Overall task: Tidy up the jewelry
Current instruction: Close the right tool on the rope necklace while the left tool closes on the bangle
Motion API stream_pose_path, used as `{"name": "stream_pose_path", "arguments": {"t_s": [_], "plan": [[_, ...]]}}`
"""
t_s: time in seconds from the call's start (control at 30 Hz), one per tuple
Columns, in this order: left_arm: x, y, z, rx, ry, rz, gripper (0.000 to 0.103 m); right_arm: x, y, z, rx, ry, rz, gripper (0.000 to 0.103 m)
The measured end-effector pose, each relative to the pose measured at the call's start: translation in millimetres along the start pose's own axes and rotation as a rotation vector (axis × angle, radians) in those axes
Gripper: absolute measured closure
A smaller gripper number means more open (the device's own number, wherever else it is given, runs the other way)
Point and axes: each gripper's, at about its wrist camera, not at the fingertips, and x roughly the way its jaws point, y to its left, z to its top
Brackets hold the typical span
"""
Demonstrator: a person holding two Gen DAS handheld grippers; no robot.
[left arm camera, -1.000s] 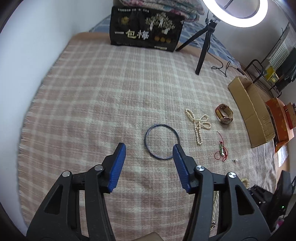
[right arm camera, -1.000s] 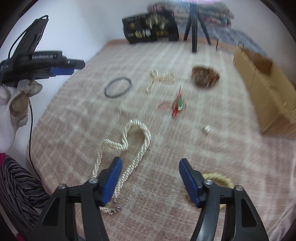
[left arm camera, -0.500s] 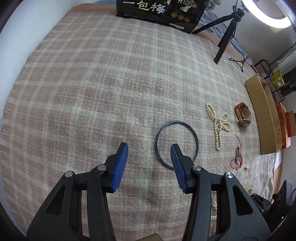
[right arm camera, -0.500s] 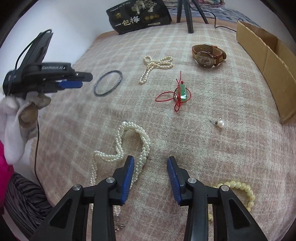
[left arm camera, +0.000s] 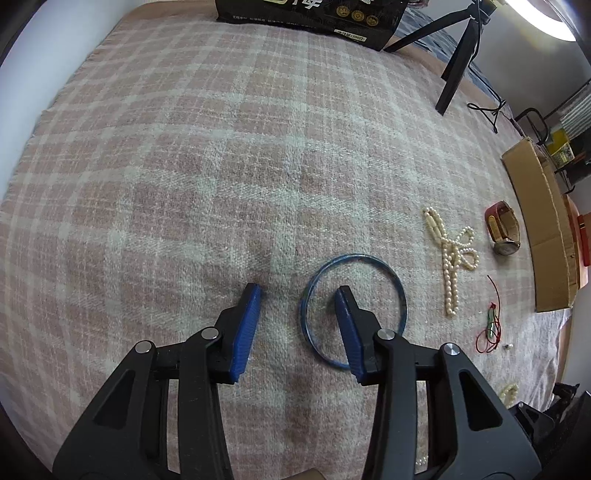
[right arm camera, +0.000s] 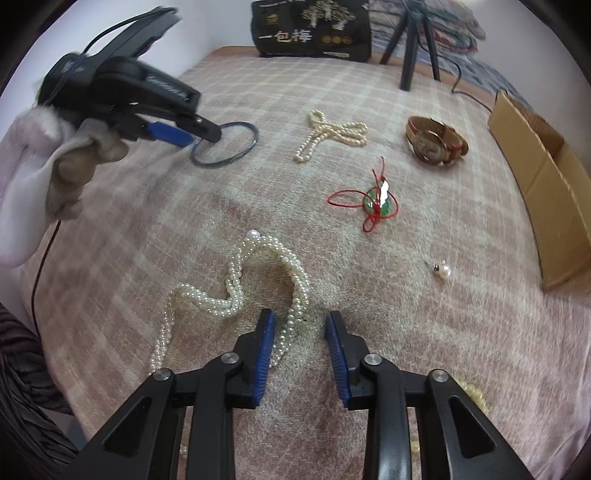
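A blue bangle (left arm camera: 391, 269) lies flat on the pink plaid blanket. My left gripper (left arm camera: 297, 291) is open and low over it, with the right fingertip inside the ring and the left fingertip outside its left rim; the right wrist view shows the same bangle (right arm camera: 242, 153). My right gripper (right arm camera: 300, 319) is open and straddles one strand of a multi-strand pearl necklace (right arm camera: 236, 291). A small pearl strand (right arm camera: 332, 134), a brown-strap watch (right arm camera: 436, 142), a green pendant on red cord (right arm camera: 378, 197) and a pearl earring (right arm camera: 443, 271) lie beyond.
An open cardboard box (right arm camera: 546, 192) lies along the right side. A black printed bag (right arm camera: 310, 31) and a tripod (right arm camera: 412, 48) stand at the far end. A yellow bead bracelet (right arm camera: 474, 397) lies by my right gripper. A wall borders the left.
My left gripper dropped forward onto the bangle and narrowed. My right gripper moved forward and down over the multi-strand pearl necklace and narrowed around one strand.
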Motion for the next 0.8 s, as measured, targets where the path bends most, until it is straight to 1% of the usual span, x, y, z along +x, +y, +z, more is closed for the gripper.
{"name": "stream_pose_path", "arguments": {"t_s": [0.07,0.13,0.2,0.23,0.3,0.4,0.53,0.7,0.8], "plan": [[2.8,-3.4,5.0,-0.003,-0.013,0.018,0.07,0.1,2.2,0.0,-0.013,-0.006,-0.001,0.082],[5.8,-5.4,9.6,-0.014,-0.022,0.023,0.078,-0.4,0.2,1.3,-0.006,-0.01,0.021,0.09],[7.9,-4.8,14.1,-0.022,-0.03,0.023,0.087,-0.9,-4.7,1.7,0.018,-0.009,0.049,0.094],[8.6,-3.8,16.0,-0.026,-0.033,0.019,0.089,-2.2,-7.2,0.3,0.033,-0.01,0.064,0.095],[9.8,-0.7,20.7,-0.039,-0.036,0.009,0.094,-3.3,-13.8,0.3,0.069,-0.012,0.105,0.096],[9.6,3.8,23.9,-0.058,-0.031,-0.015,0.097,-3.5,-22.4,1.3,0.125,-0.014,0.164,0.097],[7.9,11.8,26.8,-0.086,-0.024,-0.043,0.099,-3.7,-27.0,-0.3,0.166,-0.013,0.209,0.097],[6.6,10.9,27.3,-0.094,-0.03,-0.047,0.1,-8.6,-22.3,0.3,0.146,-0.034,0.195,0.097],[5.1,13.2,24.7,-0.089,-0.032,-0.04,0.1,-11.7,-16.6,-4.0,0.092,-0.034,0.146,0.097]]}}
